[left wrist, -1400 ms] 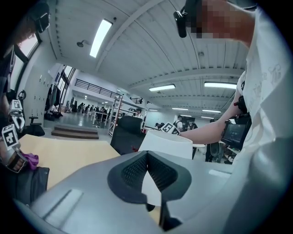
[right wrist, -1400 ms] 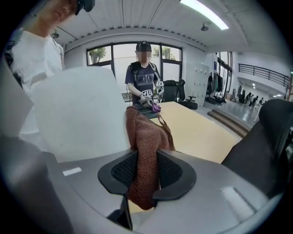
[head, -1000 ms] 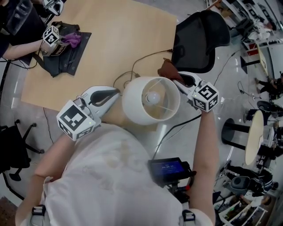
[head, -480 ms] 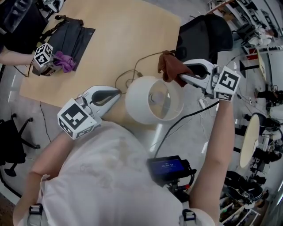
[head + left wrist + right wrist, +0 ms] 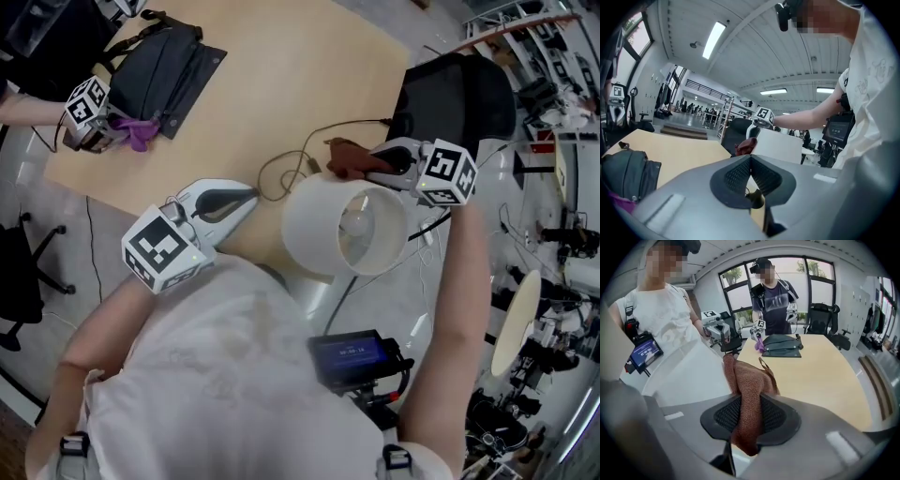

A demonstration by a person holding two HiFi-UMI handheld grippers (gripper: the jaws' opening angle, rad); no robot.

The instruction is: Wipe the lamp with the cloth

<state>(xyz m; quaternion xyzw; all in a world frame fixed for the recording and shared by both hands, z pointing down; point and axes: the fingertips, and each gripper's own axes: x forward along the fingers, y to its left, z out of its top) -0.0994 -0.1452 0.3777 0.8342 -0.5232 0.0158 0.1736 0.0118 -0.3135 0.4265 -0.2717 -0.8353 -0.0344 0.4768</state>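
Clamps the cloth (image 5: 751,380) between the jaws of the right gripper (image 5: 749,405). Presses both pads onto the brown fabric, with a bunched fold standing out ahead of the tips and a short tail hanging behind the pads. Points this gripper steeply down at the lamp (image 5: 319,225).

Places the white shade (image 5: 693,376) just left of and below the jaw tips, as seen along the jaws. Sets the cloth at the shade's outer wall, close to the rim; contact not clear enough to confirm. Turns the shade's open end toward the head camera and exposes the bulb (image 5: 354,221) inside.

Holds the left gripper (image 5: 750,158) with its jaws pressed together and nothing between them. Aims its tips roughly level toward the shade, ahead and slightly right, near but apart.

Routes the cord (image 5: 281,172) in a loop over the table (image 5: 309,75), just ahead of the left tips and on toward the right gripper.

Locates a dark bag (image 5: 173,61) well ahead and left of the left gripper, at the table's far side. Shows beside the bag another person's gripper (image 5: 86,117), with a purple cloth (image 5: 139,131) at its jaws.

Sets a black chair (image 5: 459,94) just beyond the right gripper, off the table's edge. Carries a small lit screen (image 5: 349,356) at the chest, behind both grippers.
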